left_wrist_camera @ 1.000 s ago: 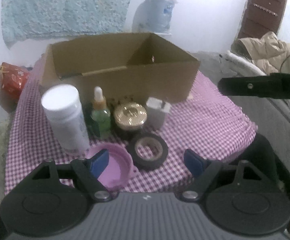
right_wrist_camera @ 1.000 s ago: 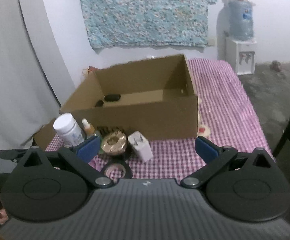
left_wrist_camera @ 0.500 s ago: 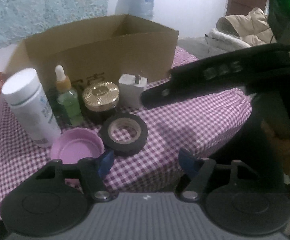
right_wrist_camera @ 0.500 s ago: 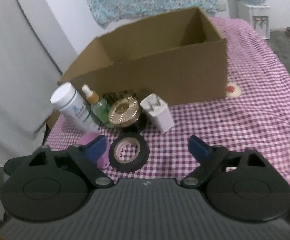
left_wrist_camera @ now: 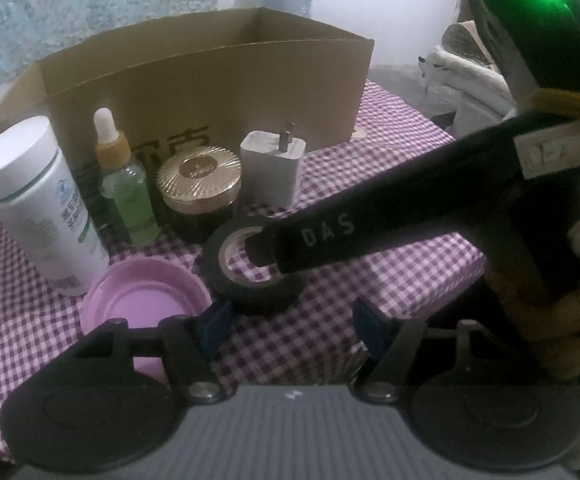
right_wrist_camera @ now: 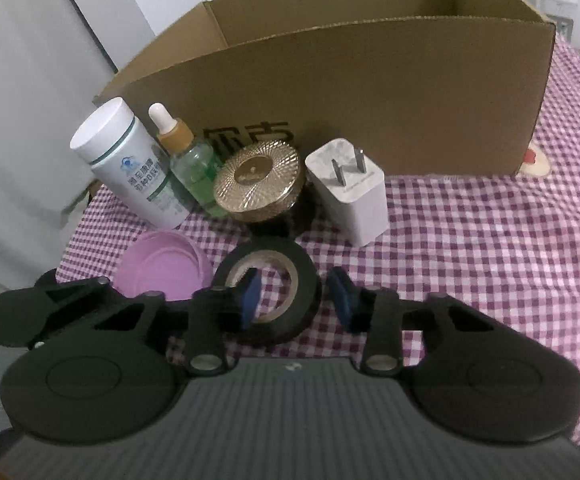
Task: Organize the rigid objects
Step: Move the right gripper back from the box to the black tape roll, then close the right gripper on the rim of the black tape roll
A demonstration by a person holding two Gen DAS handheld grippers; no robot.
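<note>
We see the right gripper (right_wrist_camera: 296,294) closing over the black tape roll (right_wrist_camera: 268,294) near the tabletop's (right_wrist_camera: 470,240) front edge, one pad inside the ring's hole, the other outside its wall, neither yet clearly pressing. Our left gripper (left_wrist_camera: 290,326) hangs about half open and empty just in front of the roll, beside the pink lid (left_wrist_camera: 146,304). Behind stand a white bottle (right_wrist_camera: 130,164), dropper bottle (right_wrist_camera: 188,160), gold-lidded jar (right_wrist_camera: 260,180) and charger (right_wrist_camera: 348,190), before the cardboard box (right_wrist_camera: 370,92).

Right gripper (right_wrist_camera: 296,296) closing astride black tape roll's (right_wrist_camera: 290,320) right wall; fingers (right_wrist_camera: 250,292) not yet pressing
</note>
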